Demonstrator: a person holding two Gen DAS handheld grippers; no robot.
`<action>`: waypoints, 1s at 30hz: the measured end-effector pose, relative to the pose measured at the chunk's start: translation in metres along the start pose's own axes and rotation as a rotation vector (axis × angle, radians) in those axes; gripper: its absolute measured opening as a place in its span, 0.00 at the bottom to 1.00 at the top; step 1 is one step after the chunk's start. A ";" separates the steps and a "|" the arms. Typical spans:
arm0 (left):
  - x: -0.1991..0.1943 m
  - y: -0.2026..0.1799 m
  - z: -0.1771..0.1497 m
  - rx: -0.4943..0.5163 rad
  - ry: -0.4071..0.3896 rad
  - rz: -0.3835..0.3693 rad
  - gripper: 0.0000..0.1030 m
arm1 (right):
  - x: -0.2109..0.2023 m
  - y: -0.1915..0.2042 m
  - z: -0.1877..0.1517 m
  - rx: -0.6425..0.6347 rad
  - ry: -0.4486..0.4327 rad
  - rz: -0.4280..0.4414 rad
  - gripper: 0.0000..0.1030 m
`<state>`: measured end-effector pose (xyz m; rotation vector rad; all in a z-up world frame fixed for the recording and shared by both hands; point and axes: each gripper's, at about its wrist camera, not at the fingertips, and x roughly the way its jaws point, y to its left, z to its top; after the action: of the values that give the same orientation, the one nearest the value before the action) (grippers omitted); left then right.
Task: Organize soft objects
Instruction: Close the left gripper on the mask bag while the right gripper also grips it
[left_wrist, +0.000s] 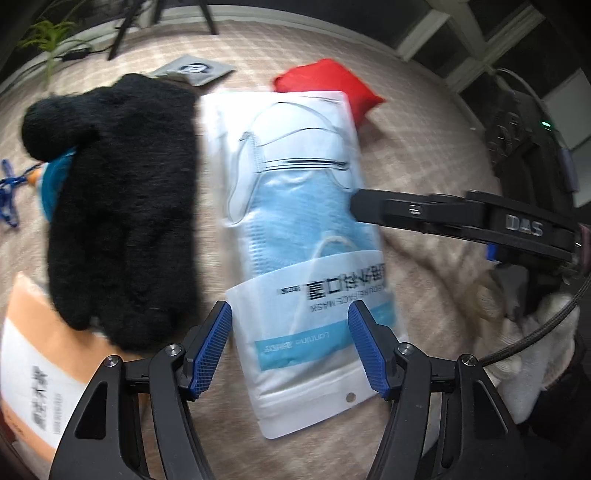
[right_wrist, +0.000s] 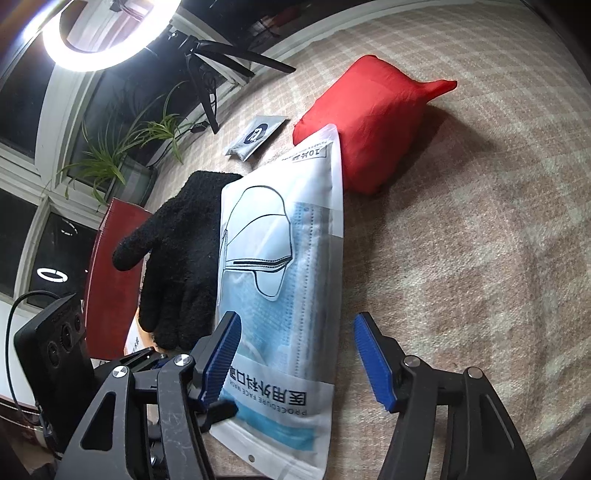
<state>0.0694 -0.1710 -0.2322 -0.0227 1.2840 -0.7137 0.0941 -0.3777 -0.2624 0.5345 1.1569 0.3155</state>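
A white and blue face mask pack lies flat on the checked beige cloth; it also shows in the right wrist view. A black fuzzy glove lies to its left, also seen in the right wrist view. A red soft pouch sits behind the pack, also in the right wrist view. My left gripper is open, its blue pads astride the pack's near end. My right gripper is open over the pack's near right edge and shows in the left wrist view beside the pack.
A grey sachet lies at the back, also in the right wrist view. An orange and white packet lies at the near left under the glove. A blue cord and teal item lie far left. A plant and ring light stand behind.
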 end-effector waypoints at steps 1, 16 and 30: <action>0.000 -0.002 0.000 -0.002 -0.006 -0.007 0.62 | -0.001 -0.001 0.000 0.002 -0.001 -0.002 0.58; 0.007 0.010 0.026 -0.016 -0.026 0.011 0.64 | 0.001 -0.003 0.001 0.002 0.032 0.016 0.45; 0.008 0.014 0.027 -0.011 -0.029 -0.010 0.65 | 0.009 -0.007 0.004 0.012 0.071 0.047 0.39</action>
<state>0.1002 -0.1736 -0.2366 -0.0487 1.2606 -0.7126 0.1009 -0.3801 -0.2726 0.5651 1.2171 0.3712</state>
